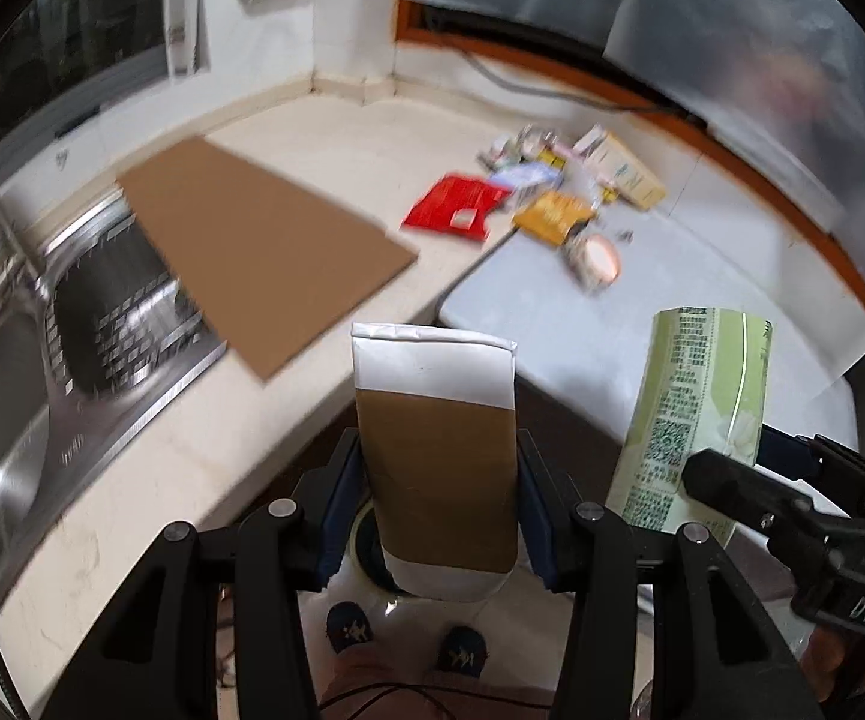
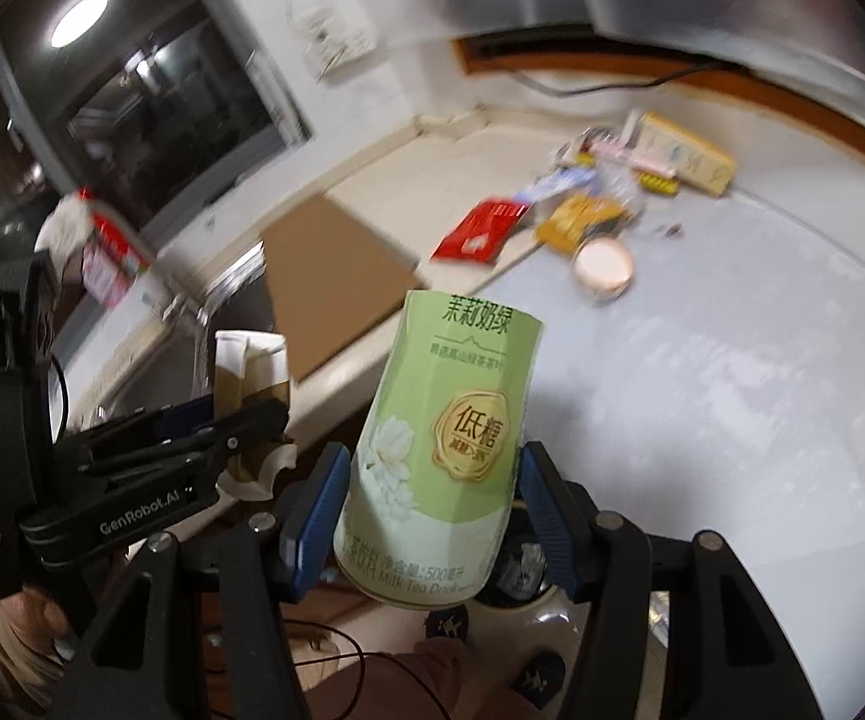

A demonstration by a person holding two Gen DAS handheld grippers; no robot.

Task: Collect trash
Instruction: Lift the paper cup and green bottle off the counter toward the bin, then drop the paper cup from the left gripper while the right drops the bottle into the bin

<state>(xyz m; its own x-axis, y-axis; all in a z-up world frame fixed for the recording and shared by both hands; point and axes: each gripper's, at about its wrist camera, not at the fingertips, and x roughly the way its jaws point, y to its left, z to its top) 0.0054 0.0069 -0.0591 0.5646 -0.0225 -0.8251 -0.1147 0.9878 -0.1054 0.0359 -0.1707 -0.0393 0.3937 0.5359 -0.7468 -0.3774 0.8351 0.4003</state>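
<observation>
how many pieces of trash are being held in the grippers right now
2. A brown and white carton sits between the left gripper fingers; a green milk tea bottle sits between the right gripper fingers. More trash lies on the counter.

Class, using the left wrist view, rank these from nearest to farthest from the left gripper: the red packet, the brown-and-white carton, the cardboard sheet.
1. Brown-and-white carton: held between the left gripper fingers.
2. Cardboard sheet: on the counter, ahead and left.
3. Red packet: farther back, ahead and right.
</observation>
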